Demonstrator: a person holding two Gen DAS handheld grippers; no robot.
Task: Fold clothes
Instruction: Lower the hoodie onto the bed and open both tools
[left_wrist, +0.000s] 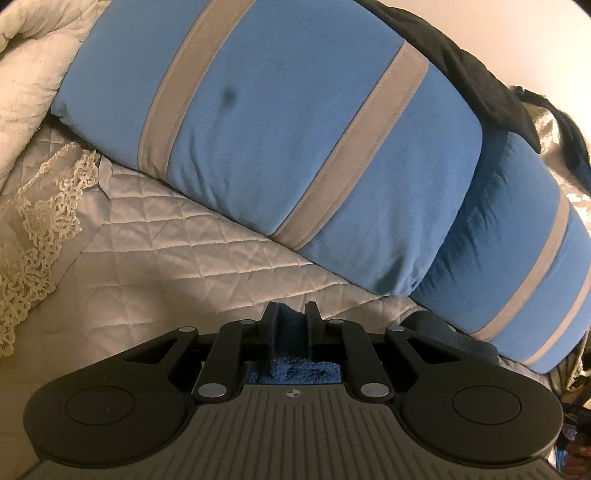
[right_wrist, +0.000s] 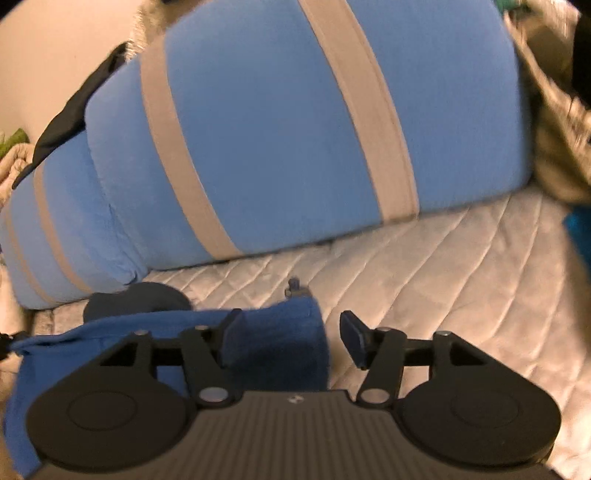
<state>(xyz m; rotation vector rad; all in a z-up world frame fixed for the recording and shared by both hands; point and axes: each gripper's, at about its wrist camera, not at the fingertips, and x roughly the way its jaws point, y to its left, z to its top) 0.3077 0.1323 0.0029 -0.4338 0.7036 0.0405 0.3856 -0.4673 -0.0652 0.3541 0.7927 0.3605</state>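
The left gripper is pinching the blue cloth at lower centre on the bed while the right gripper's fingers are standing apart, likely mid-fold, needing a regrip.

Open right tool over blue garment on quilt

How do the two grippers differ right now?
The left gripper is shut on blue cloth; the right gripper stands open. The left's fingers pinch the cloth between them; the right's pads are apart, with the cloth lying loose between them beside one finger. Both are black and aim at the striped pillows.
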